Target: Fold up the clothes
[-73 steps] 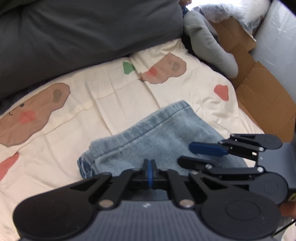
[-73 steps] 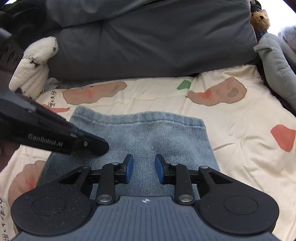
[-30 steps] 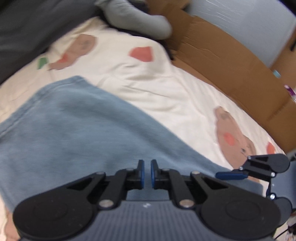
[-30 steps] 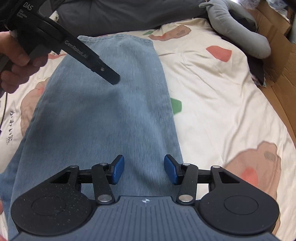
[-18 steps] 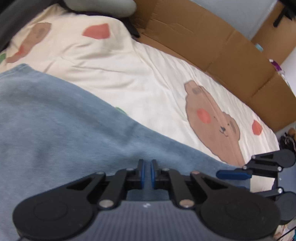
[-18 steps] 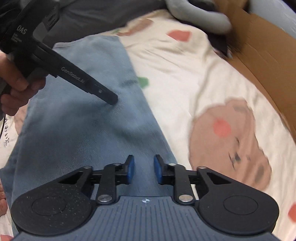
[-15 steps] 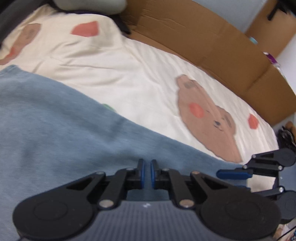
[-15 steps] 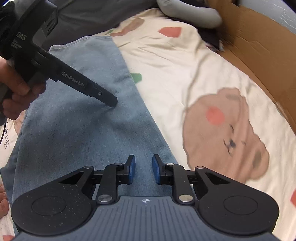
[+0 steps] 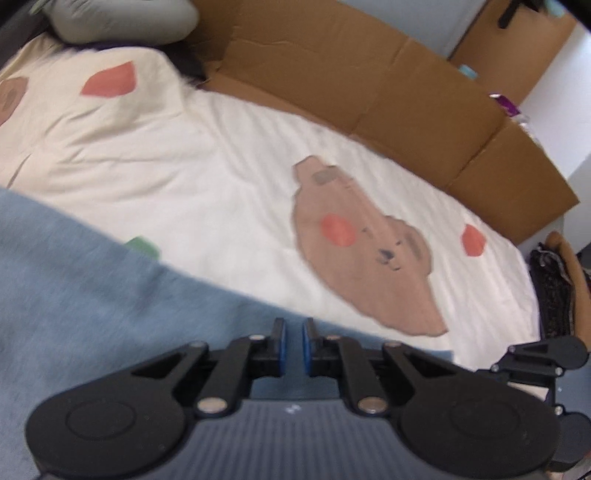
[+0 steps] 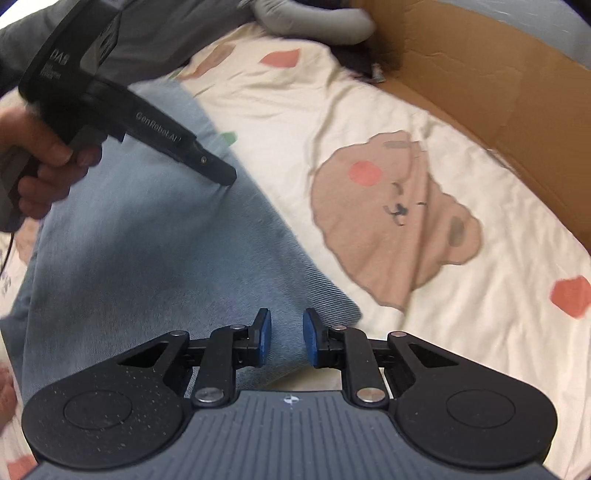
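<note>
Light blue jeans (image 9: 92, 314) lie lengthwise on a cream bear-print bedsheet (image 9: 221, 184). In the left wrist view my left gripper (image 9: 291, 345) sits low over the denim, its blue pads nearly together with fabric in the narrow gap. From the right wrist view the jeans (image 10: 147, 258) run from the far left to the near centre. The left gripper (image 10: 221, 175), held by a hand (image 10: 40, 158), pinches their right edge, where the cloth puckers. My right gripper (image 10: 286, 341) is at the near end of the jeans, pads close together with denim between them.
Brown cardboard (image 9: 369, 74) walls the bed's far right side, also cardboard (image 10: 498, 74) in the right view. A grey plush toy (image 10: 314, 14) and a dark grey blanket (image 10: 147, 44) lie at the bed's head. Bare sheet (image 10: 369, 129) spreads right of the jeans.
The jeans have been drawn out long from a short folded stack. Both views swung right toward the cardboard. The right gripper's pads closed from wide apart to a narrow gap on the denim.
</note>
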### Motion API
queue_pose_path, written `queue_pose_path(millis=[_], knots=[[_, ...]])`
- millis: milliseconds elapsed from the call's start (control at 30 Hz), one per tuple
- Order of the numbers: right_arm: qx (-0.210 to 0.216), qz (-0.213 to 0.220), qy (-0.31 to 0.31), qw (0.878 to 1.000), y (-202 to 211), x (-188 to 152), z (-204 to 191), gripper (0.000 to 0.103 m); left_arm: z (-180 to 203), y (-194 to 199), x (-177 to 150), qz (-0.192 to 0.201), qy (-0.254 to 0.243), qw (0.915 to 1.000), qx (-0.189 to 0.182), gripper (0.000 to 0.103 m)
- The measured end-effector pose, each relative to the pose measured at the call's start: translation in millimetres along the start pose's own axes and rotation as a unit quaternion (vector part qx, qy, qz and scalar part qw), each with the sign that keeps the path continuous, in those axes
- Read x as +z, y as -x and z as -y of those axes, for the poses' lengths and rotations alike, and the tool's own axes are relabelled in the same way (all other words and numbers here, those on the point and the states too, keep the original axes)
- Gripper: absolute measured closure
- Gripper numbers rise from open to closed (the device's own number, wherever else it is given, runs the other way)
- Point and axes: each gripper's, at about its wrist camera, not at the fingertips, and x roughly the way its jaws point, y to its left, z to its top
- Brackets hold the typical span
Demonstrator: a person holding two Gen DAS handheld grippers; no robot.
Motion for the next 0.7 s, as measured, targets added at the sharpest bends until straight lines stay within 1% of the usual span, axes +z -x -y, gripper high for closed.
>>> queue_pose_path(millis=[67, 167, 200, 333, 367, 433, 533, 600, 667, 700], knots=[[-0.004, 0.008, -0.010, 1.000, 0.2, 0.3, 2.3, 0.080, 6.2, -3.3, 1.0, -0.001, -0.004, 1.0000, -0.008, 0.094], [-0.012, 0.014, -0.016, 1.000, -5.6, 2.5, 4.4, 0.088, 7.8, -6.2, 0.5, -0.007, -0.006, 0.9999, -0.008, 0.094], [-0.014, 0.015, -0.017, 1.000, -6.9, 3.6, 5.4, 0.089, 8.3, -7.2, 0.3, -0.009, -0.006, 0.9999, -0.009, 0.094], [-0.019, 0.005, -0.027, 0.999, -17.2, 1.5, 10.2, 0.099, 10.5, -11.1, -0.3, -0.017, -0.009, 0.9998, -0.009, 0.095], [-0.015, 0.005, -0.035, 0.999, -19.1, 0.0, 13.2, 0.099, 11.0, -12.1, -0.5, -0.019, -0.009, 0.9997, -0.009, 0.095], [-0.008, 0.006, -0.049, 0.999, -22.5, -2.2, 18.5, 0.099, 12.0, -14.0, -0.8, -0.023, -0.011, 0.9996, -0.010, 0.100], [-0.007, 0.002, -0.050, 0.999, -22.1, -1.2, 18.6, 0.099, 13.6, -16.9, -1.4, -0.029, -0.012, 0.9994, -0.010, 0.100], [-0.008, 0.003, -0.050, 0.999, -17.6, -1.2, 15.5, 0.098, 14.4, -18.1, -2.3, -0.033, -0.014, 0.9993, -0.010, 0.100], [-0.001, 0.007, -0.051, 0.999, -11.8, -3.8, 11.8, 0.100, 12.6, -11.1, -9.9, -0.038, -0.015, 0.9991, -0.007, 0.095], [0.004, 0.006, -0.051, 0.999, -9.8, -6.5, 8.4, 0.100, 11.7, -7.5, -13.6, -0.041, -0.016, 0.9990, -0.006, 0.094]])
